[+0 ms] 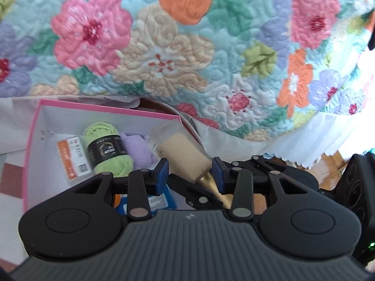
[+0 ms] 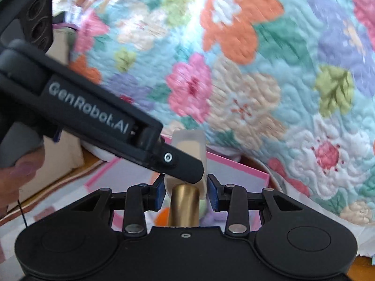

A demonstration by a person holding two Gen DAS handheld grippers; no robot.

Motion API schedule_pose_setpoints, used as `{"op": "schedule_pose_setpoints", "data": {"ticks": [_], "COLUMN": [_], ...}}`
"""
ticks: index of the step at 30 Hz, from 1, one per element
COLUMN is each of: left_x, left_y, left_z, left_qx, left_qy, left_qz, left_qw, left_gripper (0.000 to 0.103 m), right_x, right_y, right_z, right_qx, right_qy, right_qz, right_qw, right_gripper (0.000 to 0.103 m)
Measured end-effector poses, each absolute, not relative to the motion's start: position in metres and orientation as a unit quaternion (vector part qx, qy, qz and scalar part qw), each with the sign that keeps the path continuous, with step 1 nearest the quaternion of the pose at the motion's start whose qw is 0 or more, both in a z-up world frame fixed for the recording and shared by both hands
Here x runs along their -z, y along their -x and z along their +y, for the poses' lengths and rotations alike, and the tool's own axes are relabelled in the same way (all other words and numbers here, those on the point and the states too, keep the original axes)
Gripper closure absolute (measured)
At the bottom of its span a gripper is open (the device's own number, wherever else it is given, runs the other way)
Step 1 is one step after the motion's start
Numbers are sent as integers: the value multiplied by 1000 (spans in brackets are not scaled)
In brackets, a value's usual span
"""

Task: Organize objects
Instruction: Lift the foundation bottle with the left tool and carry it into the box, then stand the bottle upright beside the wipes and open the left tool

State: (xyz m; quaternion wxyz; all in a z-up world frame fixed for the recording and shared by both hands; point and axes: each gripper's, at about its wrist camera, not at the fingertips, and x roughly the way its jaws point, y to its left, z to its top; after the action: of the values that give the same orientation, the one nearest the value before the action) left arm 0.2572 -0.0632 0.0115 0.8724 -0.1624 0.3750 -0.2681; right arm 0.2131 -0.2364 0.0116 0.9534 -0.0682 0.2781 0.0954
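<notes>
A frosted bottle (image 1: 178, 149) with beige contents and a gold cap (image 1: 211, 182) hangs tilted above an open white box with a pink rim (image 1: 32, 140). My left gripper (image 1: 191, 173) is shut on the bottle's lower body, a blue pad on each side. My right gripper (image 2: 186, 192) is shut on the same bottle (image 2: 189, 145) near its shoulder, and the gold cap (image 2: 185, 203) points back at that camera. One of the left gripper's fingers (image 2: 185, 166) crosses in front of the bottle. The box holds a green yarn ball (image 1: 105, 147), an orange-and-white packet (image 1: 72, 159) and a lilac cloth (image 1: 136, 147).
A quilted floral bedspread (image 1: 187, 46) with a white scalloped edge (image 1: 304, 140) rises close behind the box and fills the background. The box's pink far rim (image 2: 236, 164) sits against it. A person's hand (image 2: 21, 171) holds the left gripper's handle. Wooden floor (image 1: 332, 161) shows at the right.
</notes>
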Motion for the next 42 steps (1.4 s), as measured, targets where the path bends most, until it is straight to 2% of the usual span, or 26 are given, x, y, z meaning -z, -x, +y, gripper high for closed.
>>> {"op": "schedule_pose_setpoints", "data": {"ticks": [3, 4, 7, 11, 26, 32, 33, 35, 42], "left_x": [9, 17, 47, 65, 84, 87, 87, 88, 91], "left_y": [-280, -288, -312, -318, -323, -315, -312, -309, -309], "left_z": [-71, -72, -74, -76, -34, -34, -33, -32, -15], "left_qx": [269, 277, 306, 284, 227, 231, 230, 222, 195], "left_qy": [180, 197, 268, 264, 251, 249, 249, 245, 268], "left_qz": [380, 387, 417, 433, 448, 440, 438, 436, 426], "left_qw": [866, 857, 813, 814, 827, 831, 833, 837, 842], "left_gripper": [66, 70, 75, 75, 75, 74, 74, 74, 72], "right_x": [3, 11, 42, 65, 97, 96, 95, 93, 101], "right_y": [-235, -242, -251, -253, -292, -307, -308, -309, -304], "right_z": [-243, -244, -240, -236, -264, -262, -261, -255, -245], "right_qx": [-69, -65, -95, -92, -118, -124, -118, -100, -78], "right_qy": [53, 50, 47, 39, -123, -112, -100, -53, 16], "right_qz": [312, 329, 359, 371, 454, 468, 466, 454, 425], "right_qw": [946, 941, 927, 923, 875, 868, 871, 884, 902], "right_gripper": [63, 63, 63, 63, 63, 63, 63, 55, 55]}}
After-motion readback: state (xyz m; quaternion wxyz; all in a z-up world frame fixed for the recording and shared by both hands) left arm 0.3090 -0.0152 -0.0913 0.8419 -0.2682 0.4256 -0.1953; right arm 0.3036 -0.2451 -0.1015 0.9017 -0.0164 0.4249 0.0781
